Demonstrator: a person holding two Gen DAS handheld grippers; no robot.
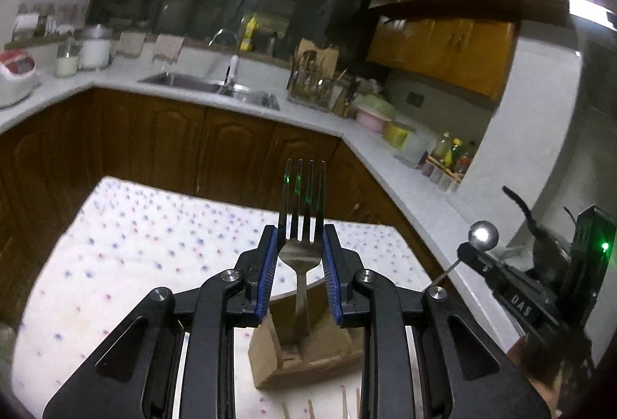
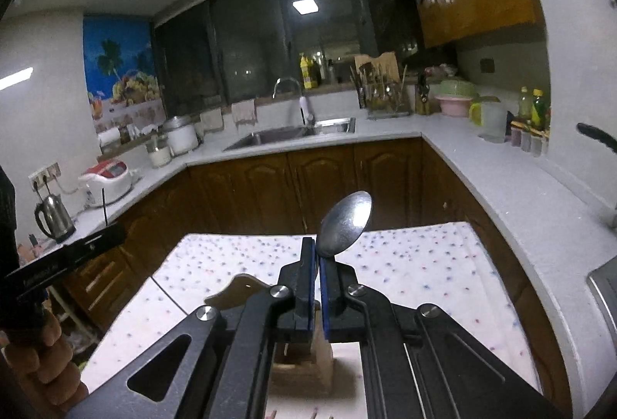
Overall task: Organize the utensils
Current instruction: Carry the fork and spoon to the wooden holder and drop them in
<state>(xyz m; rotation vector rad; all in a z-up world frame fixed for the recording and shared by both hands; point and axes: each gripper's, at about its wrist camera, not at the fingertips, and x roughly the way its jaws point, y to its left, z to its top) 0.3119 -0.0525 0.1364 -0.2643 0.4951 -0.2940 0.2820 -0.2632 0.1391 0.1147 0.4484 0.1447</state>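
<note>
Left gripper (image 1: 300,245): your jaws stood open, blue pads apart on either side of the fork (image 1: 302,226). The fork stood upright between them, tines up and past the jaw tips, with a gap visible at each pad. Its handle ran down into a slot of the wooden holder (image 1: 304,353) directly below the jaws.

Right gripper (image 2: 318,257): your jaws were closed on the spoon (image 2: 346,225), clamping its handle. The bowl rose above and slightly right of the jaw tips, tilted, its concave face toward the camera. The holder (image 2: 300,367) sat beneath these jaws, largely hidden by them.

Counter (image 1: 135,238): covered with a white dotted cloth, it lay under and ahead of both jaws and carried the holder.

Thin stick tips (image 1: 310,409) showed on the cloth at the frame's lower edge, behind your left jaws; what they were could not be told.
</note>
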